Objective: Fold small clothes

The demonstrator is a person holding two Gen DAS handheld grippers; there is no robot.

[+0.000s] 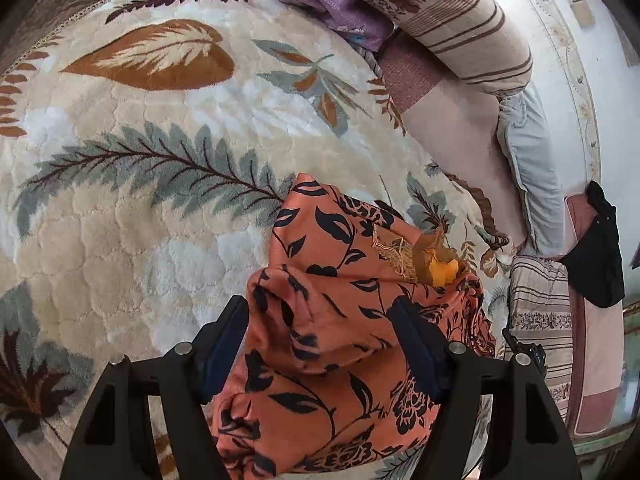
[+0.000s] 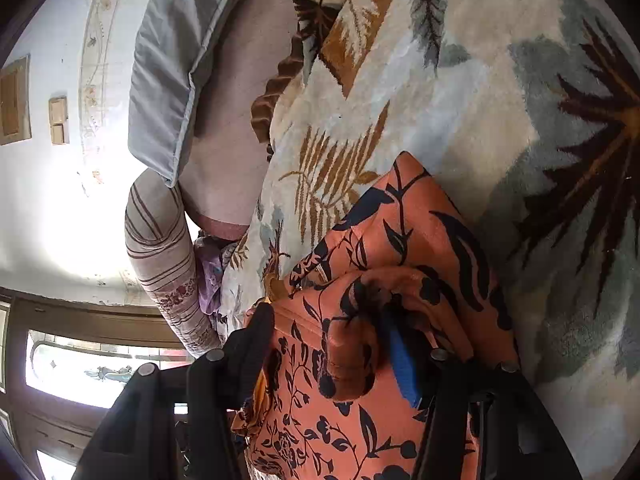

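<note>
The orange garment (image 1: 340, 320), printed with black leaves and flowers, lies bunched on a plush cream blanket (image 1: 132, 208) patterned with brown and grey-green foliage, filling the 5 to 6 o'clock part of the left wrist view. The left gripper (image 1: 320, 320) has its fingers spread wide, one at 7 o'clock and one at 5 o'clock, with a thick fold of the cloth lying between them; whether the pads press it cannot be told. A yellow-orange lining (image 1: 442, 270) shows at an opening of the garment, toward 3 o'clock of its middle. In the right wrist view the right gripper (image 2: 332, 344) also straddles the garment (image 2: 400, 240), its blue-padded finger (image 2: 402, 364) half buried under a rolled fold, the jaws apart with cloth heaped between them. A striped bolster (image 1: 452, 12) lies at 1 o'clock in the left view, a grey pillow (image 1: 532, 160) at 3 o'clock beside it, and a purple cloth (image 1: 320, 0) at 12 o'clock.
</note>
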